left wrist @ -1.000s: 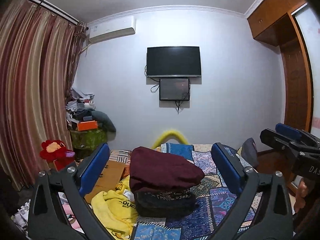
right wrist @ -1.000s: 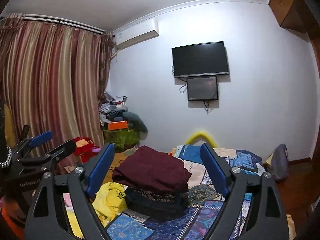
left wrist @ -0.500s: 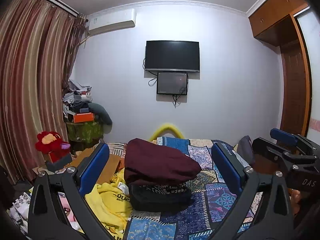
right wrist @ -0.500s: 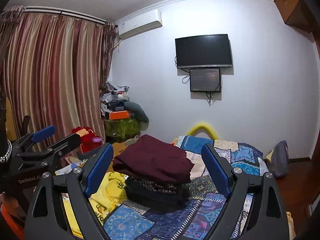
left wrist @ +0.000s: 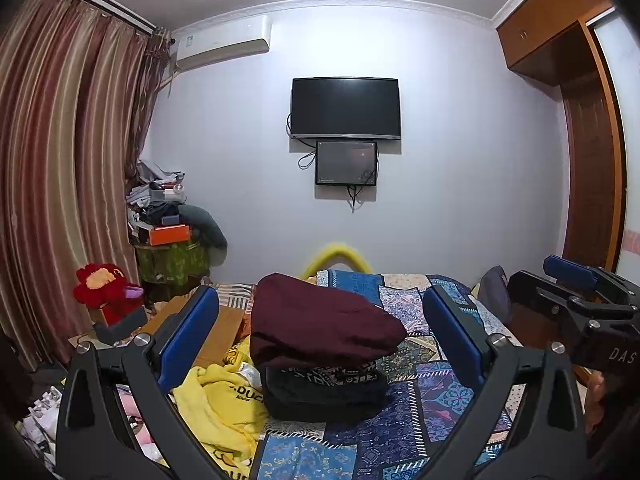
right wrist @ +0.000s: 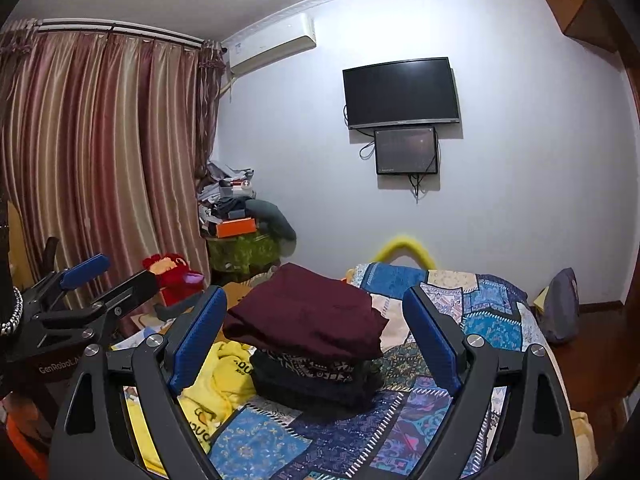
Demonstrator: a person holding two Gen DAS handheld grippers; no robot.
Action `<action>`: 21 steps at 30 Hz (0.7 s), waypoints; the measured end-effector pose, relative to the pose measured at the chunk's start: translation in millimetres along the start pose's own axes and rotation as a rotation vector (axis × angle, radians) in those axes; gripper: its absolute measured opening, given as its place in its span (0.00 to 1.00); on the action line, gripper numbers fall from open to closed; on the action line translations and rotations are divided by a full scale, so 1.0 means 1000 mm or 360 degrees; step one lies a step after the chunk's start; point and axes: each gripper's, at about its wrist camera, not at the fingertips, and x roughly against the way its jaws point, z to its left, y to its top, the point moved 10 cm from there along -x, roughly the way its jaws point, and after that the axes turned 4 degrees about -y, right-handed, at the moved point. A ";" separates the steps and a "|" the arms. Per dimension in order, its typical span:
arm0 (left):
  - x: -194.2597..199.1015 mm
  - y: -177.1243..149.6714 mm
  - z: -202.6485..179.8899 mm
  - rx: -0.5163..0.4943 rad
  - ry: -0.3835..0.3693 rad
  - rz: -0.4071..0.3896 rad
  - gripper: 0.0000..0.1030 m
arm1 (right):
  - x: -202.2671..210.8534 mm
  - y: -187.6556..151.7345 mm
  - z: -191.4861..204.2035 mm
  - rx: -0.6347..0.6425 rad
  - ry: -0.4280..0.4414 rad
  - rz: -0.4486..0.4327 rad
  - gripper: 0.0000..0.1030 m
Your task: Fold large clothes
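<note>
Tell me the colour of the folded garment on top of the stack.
Dark maroon: the top garment shows best in the left wrist view.

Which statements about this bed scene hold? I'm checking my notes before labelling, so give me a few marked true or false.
1. The maroon garment lies folded on top of the stack. True.
2. The left gripper is clamped on the maroon garment. False: its jaws stand open, holding nothing.
3. A yellow garment lies crumpled beside the stack on the patchwork bedspread. True.
4. The right gripper holds the yellow garment. False: it is open and empty.
5. The television shows a bright picture. False: its screen is dark.
</note>
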 end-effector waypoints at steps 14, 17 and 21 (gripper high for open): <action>-0.004 -0.003 0.002 -0.0010 0.0005 0.0011 0.99 | 0.001 -0.001 0.003 0.0011 0.0000 0.0002 0.85; -0.005 -0.005 0.000 -0.0008 -0.0001 0.0018 0.99 | 0.001 -0.002 0.004 0.0013 0.0001 0.0001 0.85; -0.006 -0.005 -0.001 -0.0008 -0.0002 0.0018 0.99 | 0.001 0.000 0.003 0.0015 -0.0011 -0.0006 0.85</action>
